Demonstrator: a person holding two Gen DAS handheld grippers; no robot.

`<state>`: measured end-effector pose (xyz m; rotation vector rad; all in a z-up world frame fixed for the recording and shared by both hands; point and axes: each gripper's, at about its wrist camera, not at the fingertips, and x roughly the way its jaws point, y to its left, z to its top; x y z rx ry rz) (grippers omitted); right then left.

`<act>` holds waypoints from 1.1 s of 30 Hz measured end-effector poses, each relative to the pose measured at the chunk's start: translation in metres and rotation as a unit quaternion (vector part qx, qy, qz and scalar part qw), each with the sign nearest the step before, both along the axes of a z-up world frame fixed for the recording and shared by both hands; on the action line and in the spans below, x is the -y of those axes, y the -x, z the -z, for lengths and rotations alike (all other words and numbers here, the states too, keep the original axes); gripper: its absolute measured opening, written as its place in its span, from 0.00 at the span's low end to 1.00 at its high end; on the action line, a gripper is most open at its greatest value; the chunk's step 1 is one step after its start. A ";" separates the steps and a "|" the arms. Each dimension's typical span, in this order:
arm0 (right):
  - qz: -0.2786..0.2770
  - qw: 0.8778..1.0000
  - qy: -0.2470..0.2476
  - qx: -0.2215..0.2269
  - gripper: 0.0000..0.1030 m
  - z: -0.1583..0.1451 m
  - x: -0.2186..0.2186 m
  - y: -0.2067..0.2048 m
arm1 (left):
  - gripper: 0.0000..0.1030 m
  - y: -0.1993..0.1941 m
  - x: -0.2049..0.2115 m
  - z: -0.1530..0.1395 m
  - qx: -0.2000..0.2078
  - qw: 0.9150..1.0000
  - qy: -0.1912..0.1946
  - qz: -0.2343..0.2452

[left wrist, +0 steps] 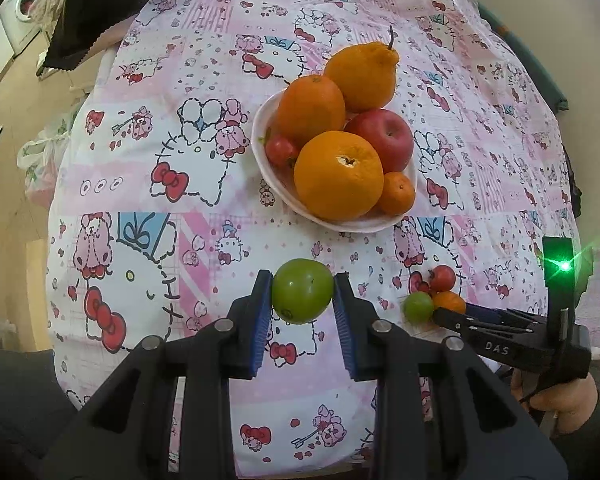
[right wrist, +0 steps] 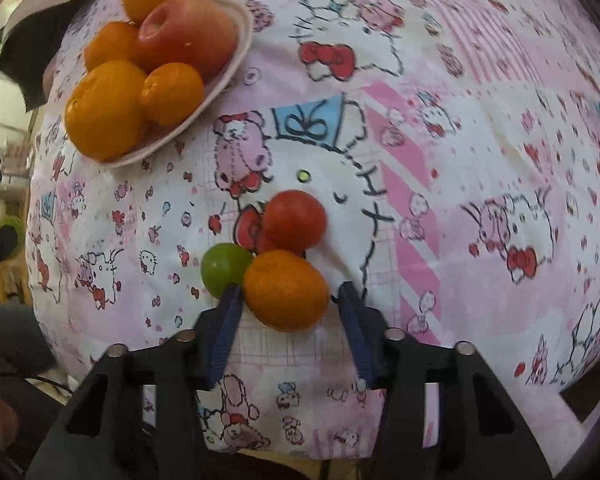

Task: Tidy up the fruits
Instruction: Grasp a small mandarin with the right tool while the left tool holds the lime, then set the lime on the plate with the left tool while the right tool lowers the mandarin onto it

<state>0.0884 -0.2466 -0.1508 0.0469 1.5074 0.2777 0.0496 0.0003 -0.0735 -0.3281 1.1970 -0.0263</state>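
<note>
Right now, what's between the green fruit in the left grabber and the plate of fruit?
Nothing but bare cartoon tablecloth. The left wrist view shows only cloth between the green fruit held in the left gripper and the plate.

Left hand-held gripper [left wrist: 302, 294] clamps green fruit [left wrist: 302, 291] above tablecloth [left wrist: 140, 200].

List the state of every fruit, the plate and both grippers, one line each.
left gripper: shut on the green tomato.
green tomato: held off the cloth.
right gripper: open, straddling the small orange.
small orange: lying on the cloth, touching its neighbours.
red tomato: loose on the cloth.
small green fruit: loose on the cloth.
plate: heaped with fruit.
</note>
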 end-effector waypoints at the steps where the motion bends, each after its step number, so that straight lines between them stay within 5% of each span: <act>1: -0.007 1.000 0.006 0.006 0.44 -0.001 -0.003 0.001 | 0.26 0.000 0.000 0.000 0.001 1.000 -0.001 0.000; 10: 0.003 0.995 -0.070 0.075 0.42 -0.048 0.004 0.018 | 0.26 0.000 -0.006 0.001 0.011 1.000 -0.006 -0.008; 20: 0.047 0.969 -0.188 0.154 0.43 -0.101 0.013 0.011 | 0.26 -0.004 -0.009 -0.020 0.059 0.998 0.002 -0.011; 33: 0.050 0.956 -0.224 0.181 0.43 -0.130 0.005 -0.050 | 0.26 -0.064 -0.001 -0.050 0.104 0.994 -0.023 0.022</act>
